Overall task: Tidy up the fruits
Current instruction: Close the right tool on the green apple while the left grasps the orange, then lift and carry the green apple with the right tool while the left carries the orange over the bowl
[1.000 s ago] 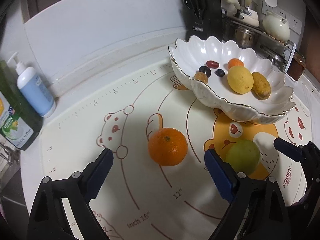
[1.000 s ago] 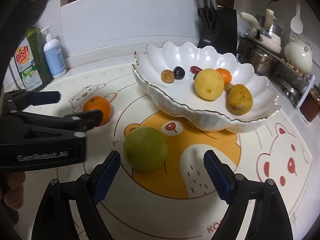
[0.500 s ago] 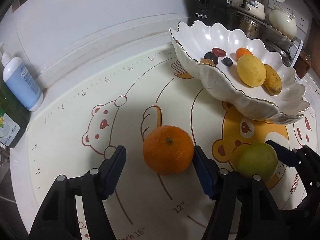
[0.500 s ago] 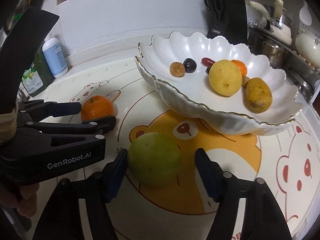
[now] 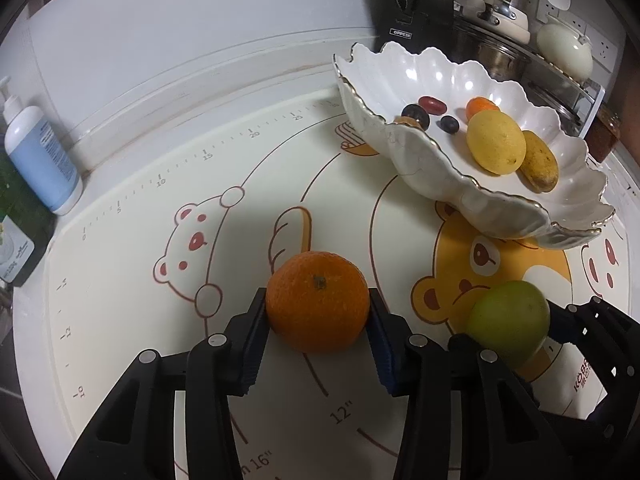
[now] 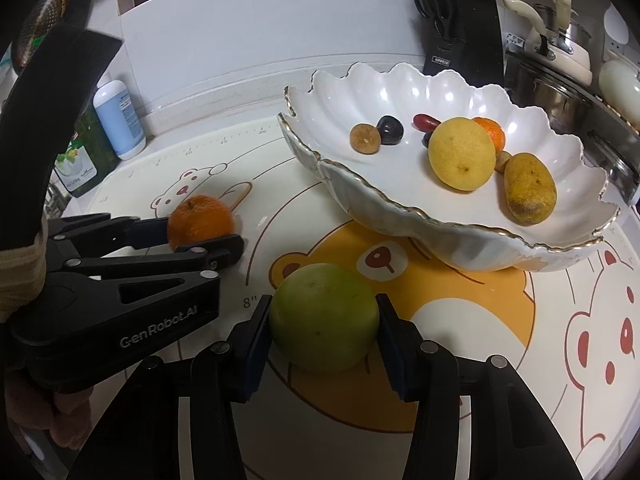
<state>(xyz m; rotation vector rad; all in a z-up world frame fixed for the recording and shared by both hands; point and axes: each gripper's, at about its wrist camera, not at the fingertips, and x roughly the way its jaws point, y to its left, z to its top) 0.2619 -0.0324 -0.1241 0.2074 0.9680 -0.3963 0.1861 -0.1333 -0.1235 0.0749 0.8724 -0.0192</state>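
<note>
Left gripper [image 5: 318, 314] angled downward, jaws just closed in, pads pressed on an orange [image 5: 317, 306] – right gripper [image 6: 323, 322] beside it, likewise tilted down, jaws just closed onto a green fruit [image 6: 324, 317]

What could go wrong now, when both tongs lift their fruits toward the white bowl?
1. The orange and the green fruit are round, and each is gripped only at its sides by the just-closing left tongs and right tongs; either may slip or roll away.
2. The two tongs work close together and could bump.
3. The bowl has a raised scalloped rim; a low carry may hit it and disturb the yellow fruit.
</note>
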